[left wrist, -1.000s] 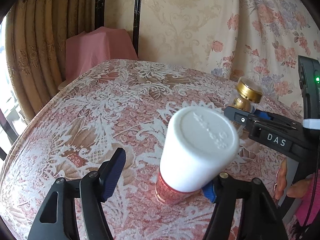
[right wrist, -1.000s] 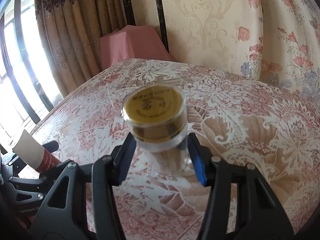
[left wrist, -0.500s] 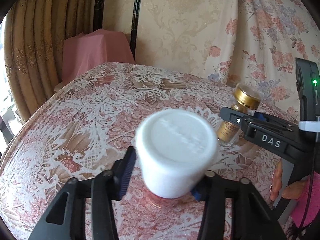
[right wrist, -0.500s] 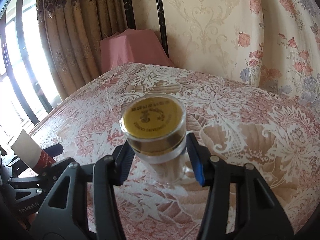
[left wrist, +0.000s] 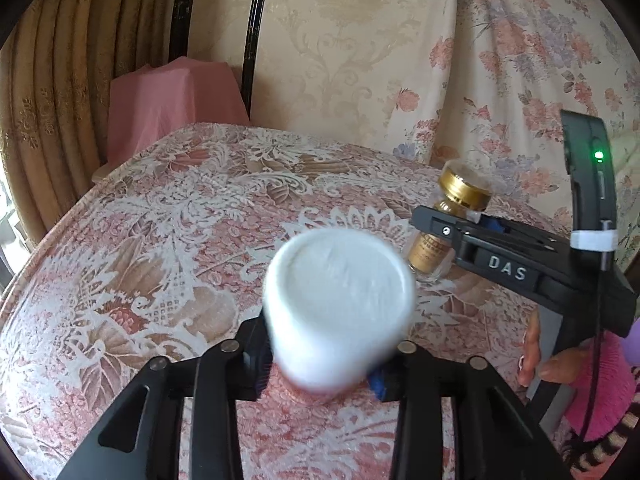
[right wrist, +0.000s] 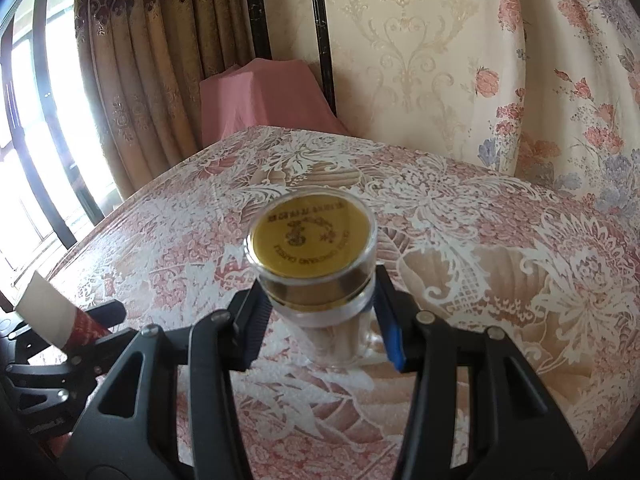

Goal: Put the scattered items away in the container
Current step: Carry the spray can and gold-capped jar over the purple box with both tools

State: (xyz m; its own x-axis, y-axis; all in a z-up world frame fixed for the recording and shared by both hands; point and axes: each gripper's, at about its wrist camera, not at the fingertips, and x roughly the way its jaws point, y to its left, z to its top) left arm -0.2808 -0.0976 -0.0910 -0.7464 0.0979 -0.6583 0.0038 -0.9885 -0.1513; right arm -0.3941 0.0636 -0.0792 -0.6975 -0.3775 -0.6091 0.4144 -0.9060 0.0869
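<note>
The left gripper (left wrist: 320, 364) has just been closing, and its 2 jaws now press against the sides of a white-capped bottle (left wrist: 339, 307) that stands between them — the broad white cap is blurred and fills the middle of the left wrist view, with a strip of red body showing beneath it. In the right wrist view the same bottle (right wrist: 56, 314) appears at the far left edge, tilted, white cap above a red patterned body, held in the black fingers of the left gripper (right wrist: 80, 334).

The right gripper (right wrist: 320, 328) has just been closing a little as well, and its blue-padded jaws are clamped on a clear glass jar (right wrist: 314, 264) with a gold lid. The jar stands upright, its base on the desk (right wrist: 500, 280) or just above it; which one cannot be told. From the left wrist view the jar (left wrist: 448, 224) sits to the right of the white-capped bottle, near it but apart, with the right gripper (left wrist: 452, 224) reaching in from the right and a hand (left wrist: 540, 356) at its handle.

The desk carries a red, tan and white floral lace-pattern cloth. Behind it hang gold curtains (right wrist: 152, 72), a pink draped cloth (right wrist: 264, 100) sits at the far edge, and a floral fabric (left wrist: 520, 60) covers the wall to the right.
</note>
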